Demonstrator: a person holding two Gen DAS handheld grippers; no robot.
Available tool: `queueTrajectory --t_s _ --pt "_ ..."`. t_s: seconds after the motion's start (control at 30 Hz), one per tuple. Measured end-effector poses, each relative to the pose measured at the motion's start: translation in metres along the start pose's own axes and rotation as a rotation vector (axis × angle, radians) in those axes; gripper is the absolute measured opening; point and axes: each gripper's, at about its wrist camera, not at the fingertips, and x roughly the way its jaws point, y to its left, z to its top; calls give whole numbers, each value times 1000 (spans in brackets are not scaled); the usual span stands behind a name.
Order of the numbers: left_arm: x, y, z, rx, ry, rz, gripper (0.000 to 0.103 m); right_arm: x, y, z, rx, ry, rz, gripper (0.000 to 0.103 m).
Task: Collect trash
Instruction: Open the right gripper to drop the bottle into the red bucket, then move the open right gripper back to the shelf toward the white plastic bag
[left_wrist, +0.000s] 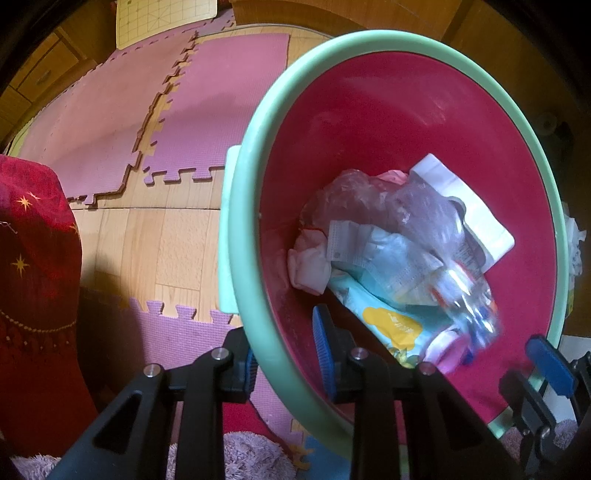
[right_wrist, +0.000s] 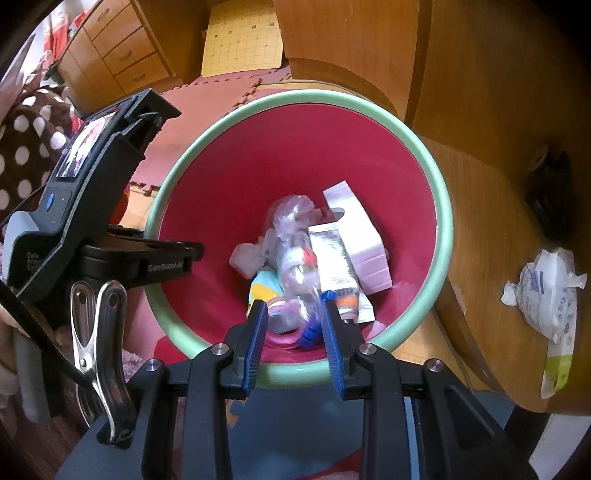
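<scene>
A bin with a red inside and a pale green rim (left_wrist: 242, 236) (right_wrist: 445, 221) holds trash: a white box (left_wrist: 476, 218) (right_wrist: 364, 247), a blue and yellow packet (left_wrist: 391, 321) and crumpled clear bags (left_wrist: 354, 199). A clear plastic bottle (left_wrist: 465, 299) (right_wrist: 299, 284) with a blue cap shows blurred among it, below my right fingers and free of them. My left gripper (left_wrist: 286, 356) is shut on the bin's rim, one pad outside and one inside. My right gripper (right_wrist: 295, 343) hangs open over the bin's near edge, with nothing between its pads.
A wooden surface on the right bears a crumpled white wrapper (right_wrist: 546, 291) (left_wrist: 574, 243) and a dark object (right_wrist: 550, 192). Pink foam mats (left_wrist: 129, 122) lie on the wood floor. A red cloth (left_wrist: 33, 277) hangs at left. Wooden drawers (right_wrist: 118, 48) stand behind.
</scene>
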Motion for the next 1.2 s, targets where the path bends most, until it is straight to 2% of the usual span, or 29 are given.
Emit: queueTrajectory --t_s 0.23,0.3,0.33,0.57,0.93,1.2 --pt "1 -1 0 -1 -1 4 29 -2 1 -1 10 -5 22 33" --pt "1 0 0 -3 -1 3 29 -3 3 -2 1 -10 21 44" --pt "1 -1 0 -4 -1 3 29 -3 2 -3 -6 -14 19 46" --pt "1 -2 -1 -3 -3 9 29 -18 10 -3 -39 -63 27 56" --pt "1 -2 -2 -5 -1 13 29 -50 2 2 -16 -173 -20 57" --pt "1 -1 -1 -12 5 7 29 -96 -15 12 -3 -264 -143 57"
